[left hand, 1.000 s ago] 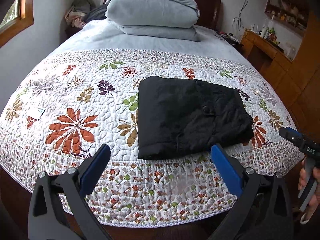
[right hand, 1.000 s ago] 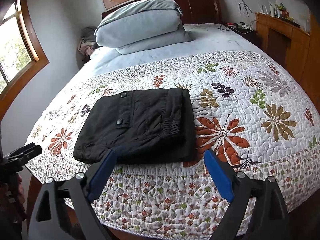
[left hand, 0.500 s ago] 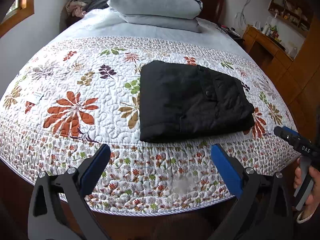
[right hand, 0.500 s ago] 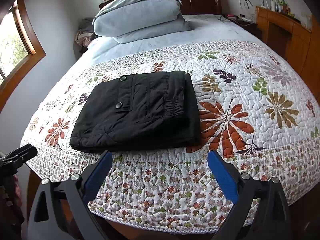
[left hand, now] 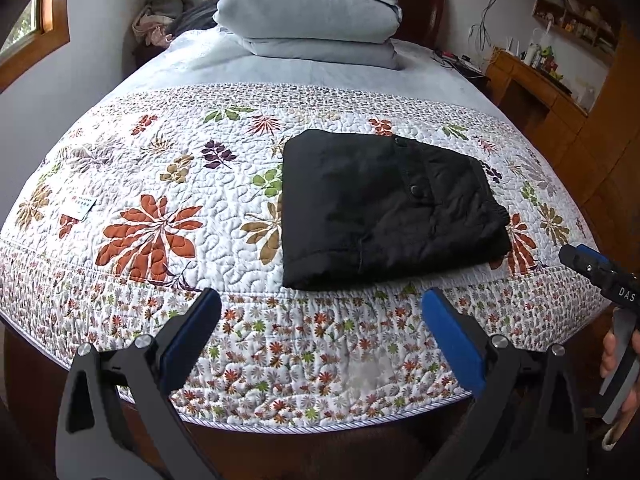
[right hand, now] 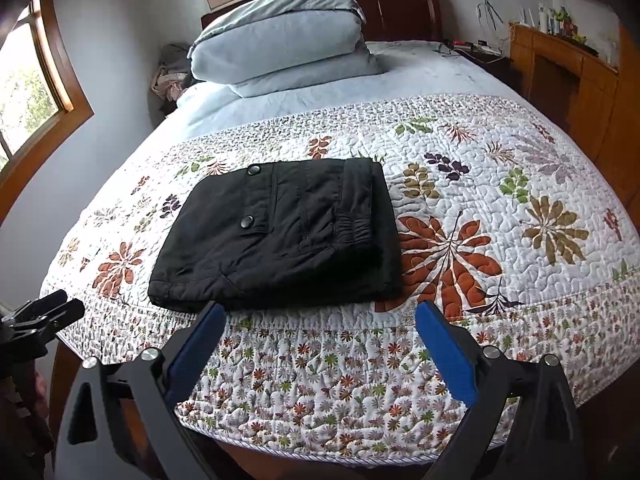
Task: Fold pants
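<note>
While the black folded pants [left hand: 384, 208] lie mid-frame on the floral quilted bedspread [left hand: 160, 184], left gripper [left hand: 320, 330] and right gripper [right hand: 318, 332] hover below, jaws spread, empty; any careless nudge could unravel that bundle.

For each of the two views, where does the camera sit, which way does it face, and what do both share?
Left wrist: behind the open left tool at the bed's foot, facing the headboard; right tool and a hand at right.
Right wrist: behind the open right tool, same direction; left tool at left.
Shared: folded black pants on the floral quilt, stacked pillows.
</note>
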